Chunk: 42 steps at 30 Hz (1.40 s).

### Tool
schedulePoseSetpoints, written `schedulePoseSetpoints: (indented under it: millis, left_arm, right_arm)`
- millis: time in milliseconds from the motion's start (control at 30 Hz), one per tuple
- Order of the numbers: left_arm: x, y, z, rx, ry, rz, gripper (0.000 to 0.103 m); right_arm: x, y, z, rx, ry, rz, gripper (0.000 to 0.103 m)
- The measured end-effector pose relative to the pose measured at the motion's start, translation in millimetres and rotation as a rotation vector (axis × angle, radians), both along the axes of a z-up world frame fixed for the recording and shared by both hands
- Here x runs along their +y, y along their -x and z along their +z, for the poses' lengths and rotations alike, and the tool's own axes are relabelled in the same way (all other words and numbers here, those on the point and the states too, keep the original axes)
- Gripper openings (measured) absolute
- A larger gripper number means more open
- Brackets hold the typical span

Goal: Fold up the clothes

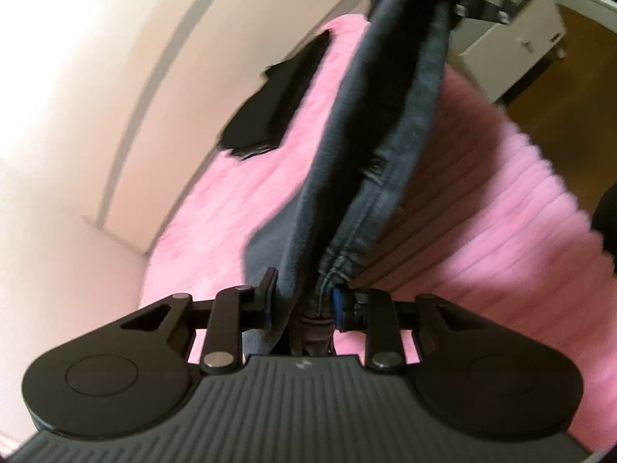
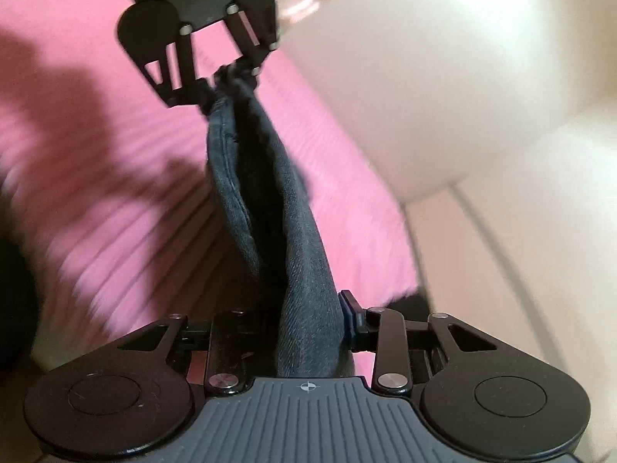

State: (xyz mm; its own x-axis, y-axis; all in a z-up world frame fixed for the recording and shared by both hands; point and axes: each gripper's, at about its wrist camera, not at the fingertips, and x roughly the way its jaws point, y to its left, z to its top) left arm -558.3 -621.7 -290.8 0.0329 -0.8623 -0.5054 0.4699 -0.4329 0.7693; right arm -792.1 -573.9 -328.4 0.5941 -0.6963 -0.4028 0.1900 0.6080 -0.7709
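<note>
No words, brand names or numbers can be read in either view. The only marks are two small signs on the ribbed grey housings. On the left gripper's housing (image 1: 304,397), a faint pale emblem sits at the middle of the front edge, just behind the jaws; it is too small and blurred to read. On the right gripper's housing (image 2: 308,416), in the same place, there is a small white circle crossed by a horizontal and a vertical line.
</note>
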Motion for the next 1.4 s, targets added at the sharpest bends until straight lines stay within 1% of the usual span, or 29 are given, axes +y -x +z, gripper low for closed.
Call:
schedulePoseSetpoints:
  millis: [133,200,267,333,400,433,467,500,567,633,700,733,867,900,967,1000,1033,1100,1200,1233,1267,1300,1333,1367,1400]
  left_arm:
    - [33,-40,41,-0.066,0.052,0.123,0.024]
    - [66,-58,57,-0.108,0.072,0.211,0.024]
    - [104,-72,68,-0.155,0.088,0.302,0.024]
    - [144,-74,67,-0.179,0.084,0.393,0.024]
    - [181,-65,48,-0.15,0.043,0.478,0.025]
    - [200,-60,38,-0.135,0.023,0.52,0.026]
    - [213,-54,20,-0.092,-0.029,0.548,0.027]
    - [226,-47,2,-0.047,-0.082,0.575,0.031]
    - [243,-32,-25,-0.017,-0.105,0.585,0.031]
    - [259,-17,-52,0.012,-0.125,0.594,0.033]
    - [267,-11,-51,0.066,-0.105,0.627,0.036]
    - [271,-13,-45,0.123,-0.1,0.657,0.037]
    - [290,-27,-25,0.276,-0.093,0.757,0.037]
    - [302,-34,-19,0.337,-0.089,0.792,0.037]
    - [302,-57,-1,0.498,-0.055,0.875,0.037]
    - [323,-70,6,0.558,-0.03,0.911,0.037]
    - [317,-78,11,0.602,-0.009,0.937,0.036]
    - [318,-101,25,0.682,0.042,0.969,0.036]
    - [291,-140,39,0.842,0.085,0.992,0.04]
    - [291,-156,43,0.885,0.1,1.005,0.04]
    - [278,-174,41,0.939,0.101,1.029,0.039]
    - [266,-189,37,0.993,0.09,1.047,0.037]
    - [255,-204,34,1.047,0.078,1.064,0.037]
    - [247,-214,31,1.077,0.07,1.073,0.037]
    - [239,-224,28,1.105,0.062,1.081,0.037]
  right_arm:
    - [-3,-50,32,-0.055,0.042,0.148,0.034]
    - [7,-77,42,-0.091,0.054,0.243,0.034]
    - [25,-100,47,-0.124,0.038,0.338,0.034]
    - [47,-114,37,-0.121,0.016,0.417,0.034]
    - [68,-126,20,-0.1,-0.019,0.482,0.034]
    - [76,-128,5,-0.069,-0.056,0.497,0.035]
    - [85,-130,-9,-0.039,-0.086,0.511,0.035]
    - [94,-129,-24,-0.006,-0.096,0.517,0.035]
    - [107,-119,-48,0.076,-0.131,0.514,0.036]
    - [113,-101,-62,0.114,-0.149,0.491,0.041]
    - [110,-83,-63,0.121,-0.165,0.449,0.047]
    - [108,-75,-62,0.11,-0.188,0.412,0.048]
    - [88,-50,-50,0.071,-0.297,0.259,0.049]
    - [82,-47,-47,0.051,-0.309,0.214,0.049]
    - [70,-45,-39,0.004,-0.345,0.134,0.049]
    - [61,-44,-33,-0.034,-0.382,0.087,0.049]
    - [56,-42,-28,-0.075,-0.414,0.044,0.049]
    - [43,-51,-15,-0.15,-0.489,0.012,0.049]
    - [24,-60,5,-0.257,-0.641,0.0,0.049]
    - [12,-66,11,-0.3,-0.715,-0.003,0.049]
    - [0,-73,16,-0.343,-0.791,-0.006,0.049]
    - [-11,-81,22,-0.387,-0.871,-0.011,0.056]
    - [-21,-92,25,-0.427,-0.939,-0.016,0.071]
    - [-31,-104,28,-0.467,-1.007,-0.02,0.075]
    - [-42,-116,32,-0.508,-1.075,-0.024,0.075]
